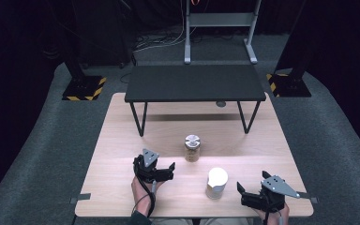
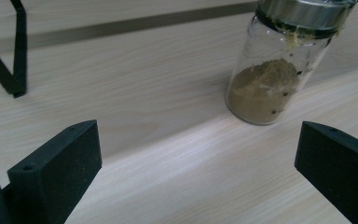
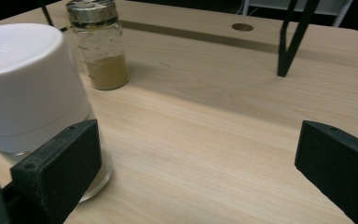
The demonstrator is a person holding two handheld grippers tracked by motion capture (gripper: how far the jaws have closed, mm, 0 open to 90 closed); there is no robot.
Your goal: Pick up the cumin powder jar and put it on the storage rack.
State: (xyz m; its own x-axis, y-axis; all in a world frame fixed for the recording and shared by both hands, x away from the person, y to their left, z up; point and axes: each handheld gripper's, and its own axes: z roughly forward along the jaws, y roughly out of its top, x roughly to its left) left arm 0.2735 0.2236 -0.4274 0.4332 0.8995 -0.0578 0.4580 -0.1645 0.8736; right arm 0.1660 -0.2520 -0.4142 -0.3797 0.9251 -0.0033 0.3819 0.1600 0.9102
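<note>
A glass jar (image 1: 192, 148) with a metal lid and brown powder inside stands upright mid-table. Nearer the front stands a second jar (image 1: 216, 183) with a large white cap. My left gripper (image 1: 168, 172) rests on the table left of both jars, open, with nothing between its jaws. In the left gripper view the powder jar (image 2: 272, 70) sits ahead and to the right of the open left gripper (image 2: 196, 168). My right gripper (image 1: 242, 194) is open just right of the white-capped jar. In its own view that jar (image 3: 28, 84) stands beside the left jaw of the right gripper (image 3: 196, 172), the powder jar (image 3: 100, 44) farther back.
A low black shelf (image 1: 194, 83) on thin legs (image 3: 291, 37) spans the back of the wooden table (image 1: 122, 140). A round hole (image 1: 221, 103) lies under it. Metal frame feet (image 1: 220, 56) stand on grey carpet beyond.
</note>
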